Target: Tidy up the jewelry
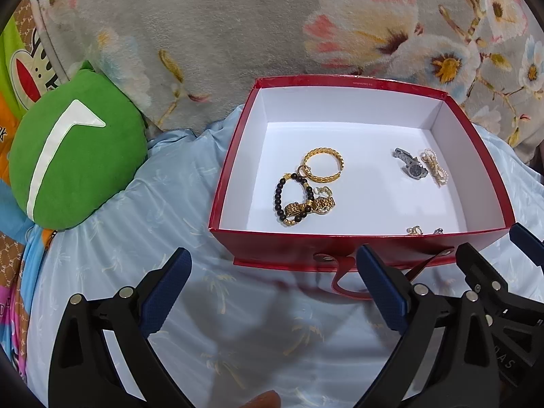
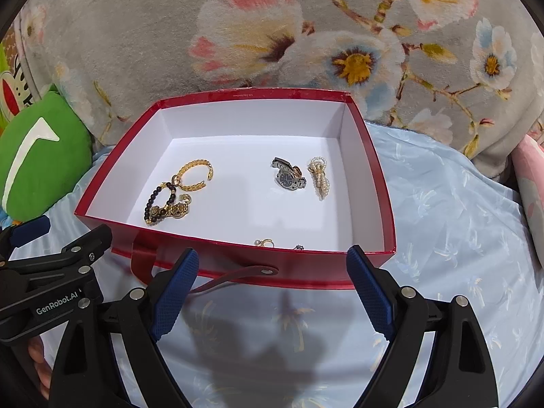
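Note:
A red box (image 1: 360,243) (image 2: 238,265) with a white inside lies on the pale blue sheet. Inside are a gold cuff bracelet (image 1: 323,165) (image 2: 195,175), a black bead bracelet (image 1: 282,200) (image 2: 154,202) lying over a gold watch (image 1: 311,206) (image 2: 171,210), a silver watch (image 1: 411,167) (image 2: 289,178), a pearl piece (image 1: 435,166) (image 2: 319,176), and small gold rings (image 1: 414,230) (image 2: 265,243) by the near wall. My left gripper (image 1: 273,285) hangs open before the box. My right gripper (image 2: 272,285) is open too, with nothing between its fingers.
A green round cushion (image 1: 74,156) (image 2: 37,156) lies left of the box. A grey floral blanket (image 1: 272,23) (image 2: 272,34) rises behind it. The right gripper (image 1: 493,258) shows at the right in the left wrist view; the left gripper (image 2: 51,261) shows at the left in the right wrist view.

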A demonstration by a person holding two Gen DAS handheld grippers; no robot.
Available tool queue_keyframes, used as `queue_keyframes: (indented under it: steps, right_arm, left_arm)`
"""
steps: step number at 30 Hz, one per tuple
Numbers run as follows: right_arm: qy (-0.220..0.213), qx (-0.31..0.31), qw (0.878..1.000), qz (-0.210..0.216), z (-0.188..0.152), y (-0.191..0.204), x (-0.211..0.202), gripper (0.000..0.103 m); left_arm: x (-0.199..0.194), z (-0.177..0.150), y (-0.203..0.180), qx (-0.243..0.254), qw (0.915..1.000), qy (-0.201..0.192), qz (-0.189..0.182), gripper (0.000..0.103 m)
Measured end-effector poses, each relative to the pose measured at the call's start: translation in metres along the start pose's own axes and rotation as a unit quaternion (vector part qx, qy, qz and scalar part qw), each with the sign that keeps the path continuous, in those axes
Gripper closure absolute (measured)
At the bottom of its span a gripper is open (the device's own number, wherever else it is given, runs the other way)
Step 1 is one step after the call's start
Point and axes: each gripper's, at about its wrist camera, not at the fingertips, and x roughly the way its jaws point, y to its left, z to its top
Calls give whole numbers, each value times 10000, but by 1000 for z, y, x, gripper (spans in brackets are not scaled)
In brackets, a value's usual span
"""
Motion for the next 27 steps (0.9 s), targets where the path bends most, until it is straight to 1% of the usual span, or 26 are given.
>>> queue_keyframes:
  steps: [27]
  right_arm:
    - [8, -30, 10000, -20, -1, 1, 2, 17]
  left_arm:
    - [1, -2, 0, 11, 10000, 88, 0, 8]
